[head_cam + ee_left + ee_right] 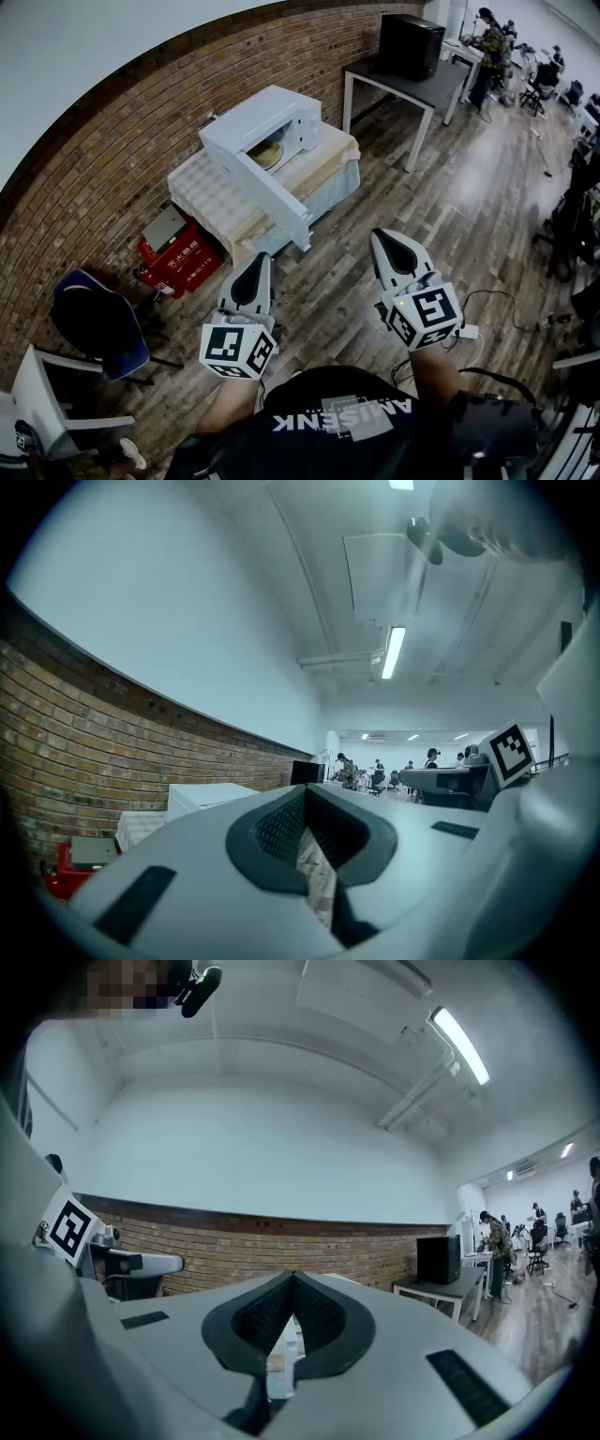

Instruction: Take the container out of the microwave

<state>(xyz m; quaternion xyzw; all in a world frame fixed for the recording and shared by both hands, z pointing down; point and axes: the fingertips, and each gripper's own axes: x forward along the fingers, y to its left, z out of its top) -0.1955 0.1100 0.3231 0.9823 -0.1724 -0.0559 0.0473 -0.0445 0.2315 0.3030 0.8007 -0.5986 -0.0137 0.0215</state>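
Lower centre: left tongs and right tongs, both closed with nothing gripped, well apart from the microwave. Wooden floor lies between us and it. Lower left: blue chair; past it, a red box by the brick wall. Upper centre: white microwave on the cloth-covered worktop, its door swung open toward us. We see the container inside, tan and round. Upper right: black box on a grey worktop.
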